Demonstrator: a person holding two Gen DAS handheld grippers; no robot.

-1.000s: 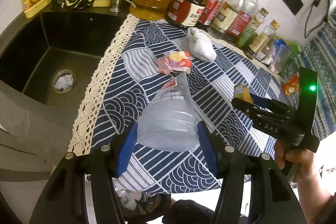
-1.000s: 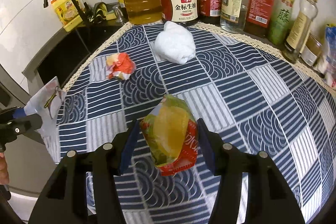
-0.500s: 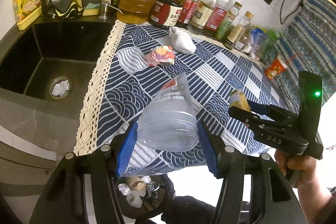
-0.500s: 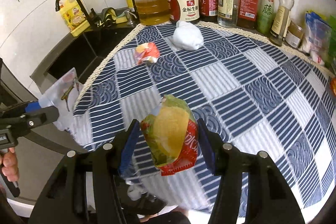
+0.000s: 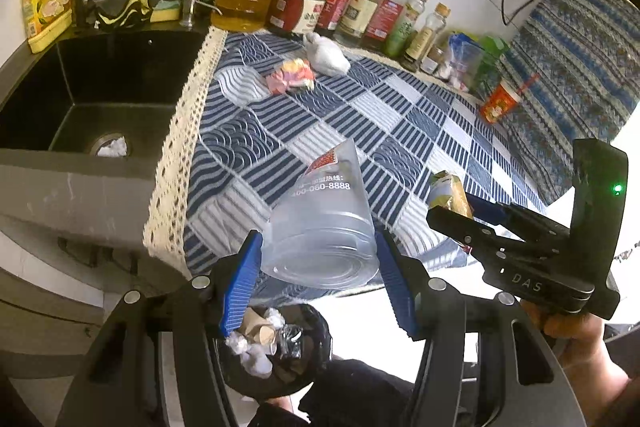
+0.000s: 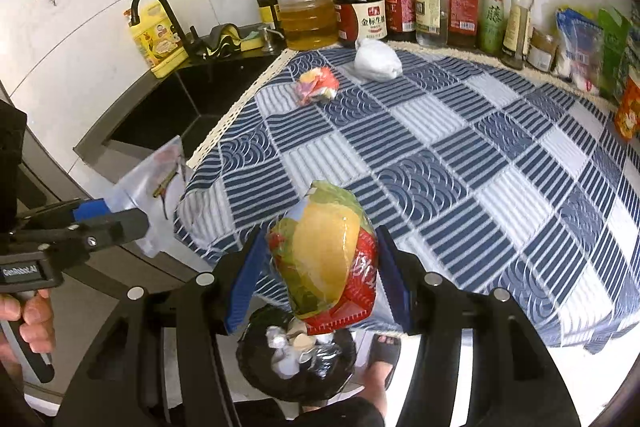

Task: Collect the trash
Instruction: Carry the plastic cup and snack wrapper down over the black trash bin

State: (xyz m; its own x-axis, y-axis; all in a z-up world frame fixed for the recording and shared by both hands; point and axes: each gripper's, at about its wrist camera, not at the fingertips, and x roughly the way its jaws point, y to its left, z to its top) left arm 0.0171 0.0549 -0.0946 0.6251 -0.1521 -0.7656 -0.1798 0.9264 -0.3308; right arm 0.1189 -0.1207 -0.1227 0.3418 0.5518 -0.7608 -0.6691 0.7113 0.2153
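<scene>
My left gripper [image 5: 320,263] is shut on a clear plastic cup [image 5: 326,223] with printed lettering, held past the counter's front edge. My right gripper [image 6: 322,265] is shut on a yellow, green and red snack bag [image 6: 324,259]. Below both sits a black-lined trash bin [image 6: 296,363] [image 5: 276,351] with crumpled paper and wrappers inside. On the blue patterned cloth [image 6: 440,155] lie a crumpled red and yellow wrapper [image 6: 316,85] [image 5: 290,77] and a white wad [image 6: 376,61] [image 5: 326,55]. Each view shows the other gripper [image 5: 456,211] [image 6: 120,219] at its side.
A black sink [image 5: 80,91] with a faucet lies left of the cloth. A row of sauce and oil bottles [image 6: 400,7] lines the back wall. Packets and a red cup [image 5: 500,103] stand at the far right. A sandalled foot [image 6: 384,347] is beside the bin.
Both grippers have drawn back from over the cloth to beyond the counter's front edge, still holding their items. The trash bin has come into view beneath them.
</scene>
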